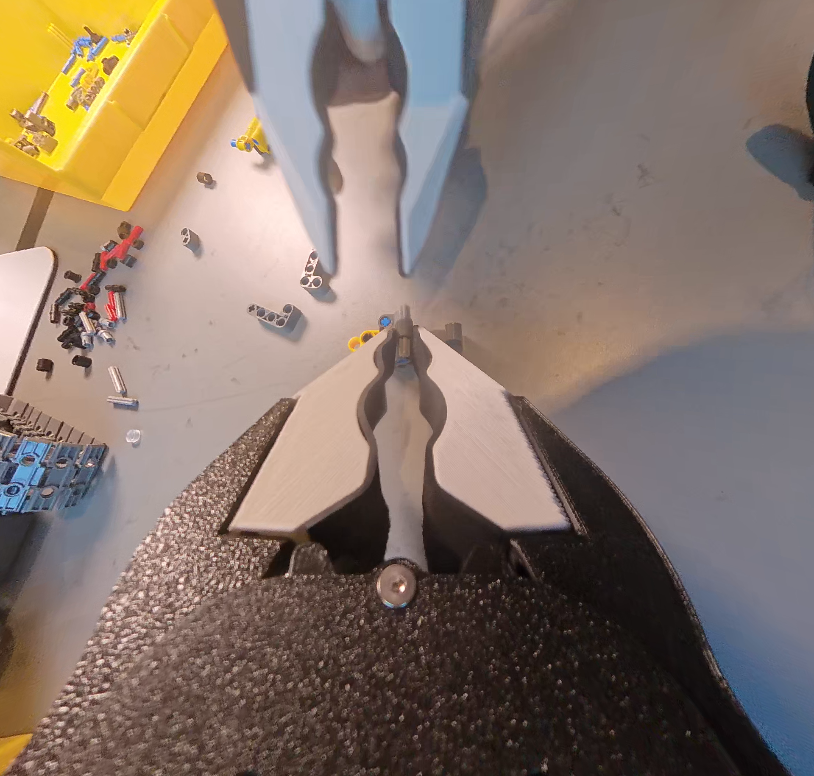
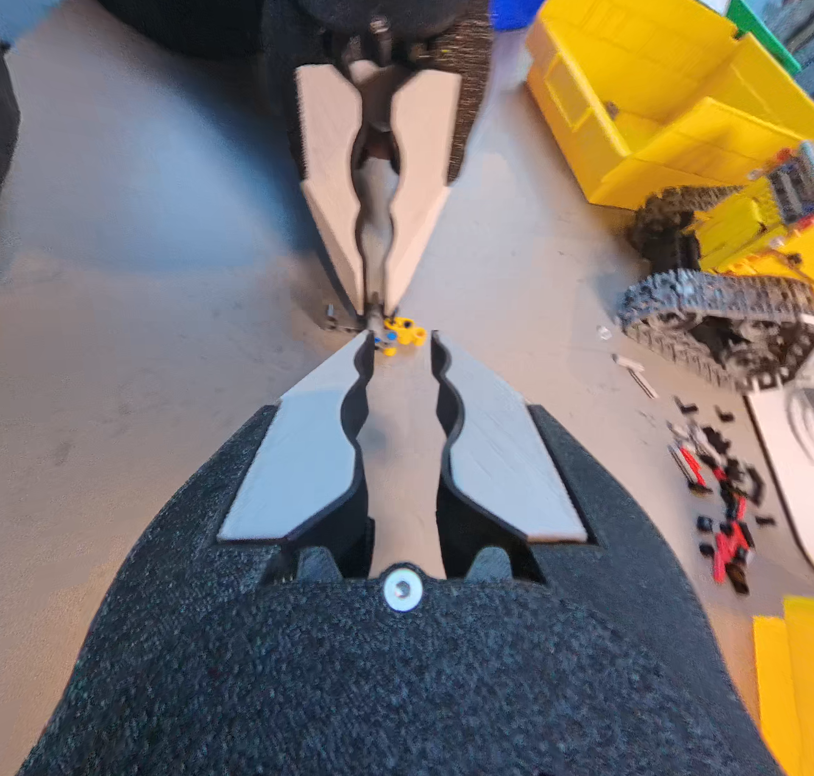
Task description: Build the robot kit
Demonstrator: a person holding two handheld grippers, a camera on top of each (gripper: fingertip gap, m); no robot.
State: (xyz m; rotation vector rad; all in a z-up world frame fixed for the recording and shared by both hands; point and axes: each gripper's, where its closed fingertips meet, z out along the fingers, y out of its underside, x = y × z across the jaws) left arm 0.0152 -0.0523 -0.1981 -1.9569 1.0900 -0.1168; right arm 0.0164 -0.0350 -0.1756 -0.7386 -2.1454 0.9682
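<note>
Pinching a small dark grey peg at their very tips, the jaws of the left gripper are seen nearly closed, apparently so the peg can be kept steady above the grey tabletop. A knobbly yellow piece with blue pins is seen just beside those tips. The right gripper is held opposite, at twelve o'clock in the left view, jaws parted and empty, its tips near the yellow piece. The fingers are ribbed grey plastic with wavy black inner edges. At ten o'clock, a yellow plastic bin and scattered small parts are visible.
</note>
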